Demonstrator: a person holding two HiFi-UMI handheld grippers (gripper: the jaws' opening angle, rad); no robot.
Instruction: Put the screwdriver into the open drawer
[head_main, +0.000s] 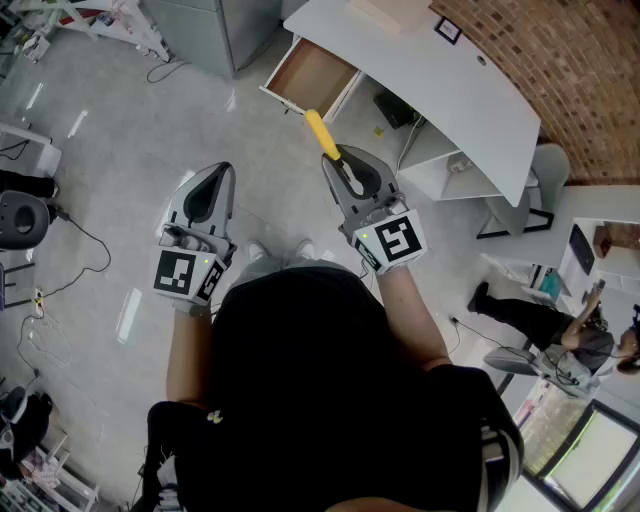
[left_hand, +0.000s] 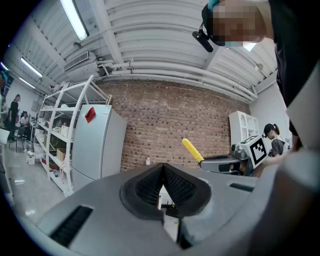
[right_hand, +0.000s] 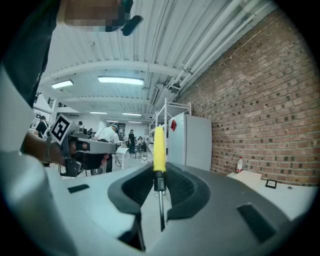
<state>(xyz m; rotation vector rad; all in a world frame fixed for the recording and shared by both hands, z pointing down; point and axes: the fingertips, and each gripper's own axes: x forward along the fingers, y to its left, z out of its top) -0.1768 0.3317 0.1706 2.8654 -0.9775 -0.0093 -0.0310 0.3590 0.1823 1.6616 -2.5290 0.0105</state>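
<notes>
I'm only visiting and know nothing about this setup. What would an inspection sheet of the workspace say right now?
Surface: white desk beside a brick wall; grey floor below.
Job's things: yellow-handled screwdriver held in the air, short of the open drawer; nothing seen inside the drawer.
Clutter: dark item under the desk.
Grippers: right gripper shut on the screwdriver; left gripper shut, empty.
Cables: black cable lying on the floor at left.
Surroundings: another person at right; white shelving in the left gripper view.
</notes>
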